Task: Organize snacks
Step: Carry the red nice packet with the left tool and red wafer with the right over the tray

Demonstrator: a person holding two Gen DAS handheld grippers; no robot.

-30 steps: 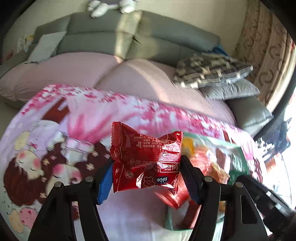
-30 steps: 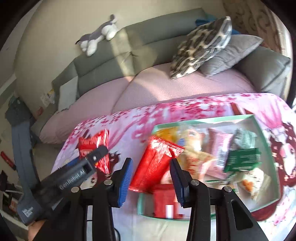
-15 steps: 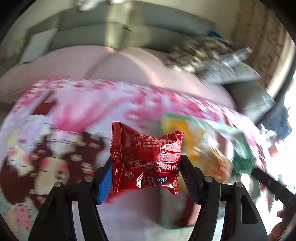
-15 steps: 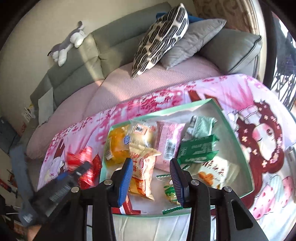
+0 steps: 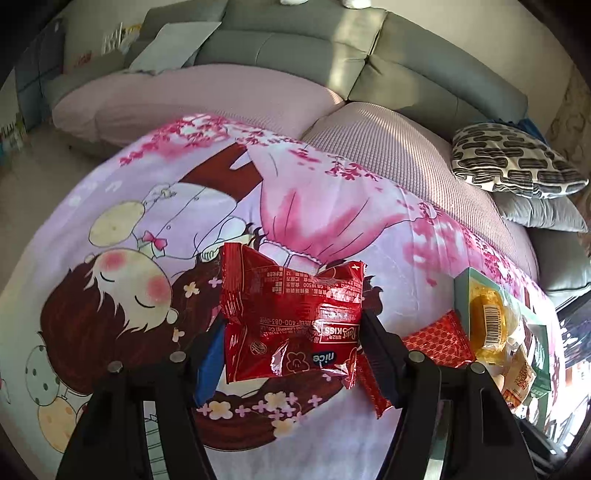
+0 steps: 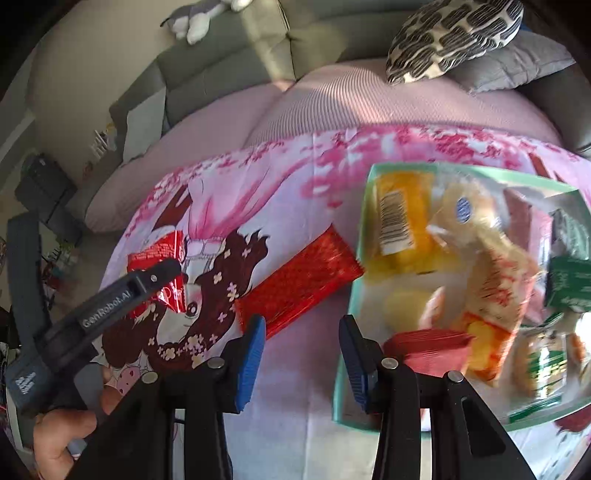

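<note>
My left gripper [image 5: 291,347] is shut on a red snack packet [image 5: 291,317] and holds it above the pink cartoon cloth [image 5: 147,229]. The packet also shows in the right wrist view [image 6: 162,266], behind the left gripper's body. A second red packet [image 6: 299,277] lies flat on the cloth just left of the green tray [image 6: 364,177]; it also shows in the left wrist view [image 5: 436,339]. The tray holds several snack packets, yellow, orange, pink and green. My right gripper [image 6: 301,354] is open and empty, above the cloth at the tray's left edge.
A grey sofa [image 5: 295,48] with pink seat covers runs behind the table. A patterned cushion [image 6: 454,33] and grey cushions lie at its right end. A plush toy [image 6: 199,18] sits on the sofa back. My hand [image 6: 62,432] holds the left gripper.
The left gripper with its red packet swung left, away from the tray. The right gripper moved left too; the other red packet now lies on the cloth beside the tray.
</note>
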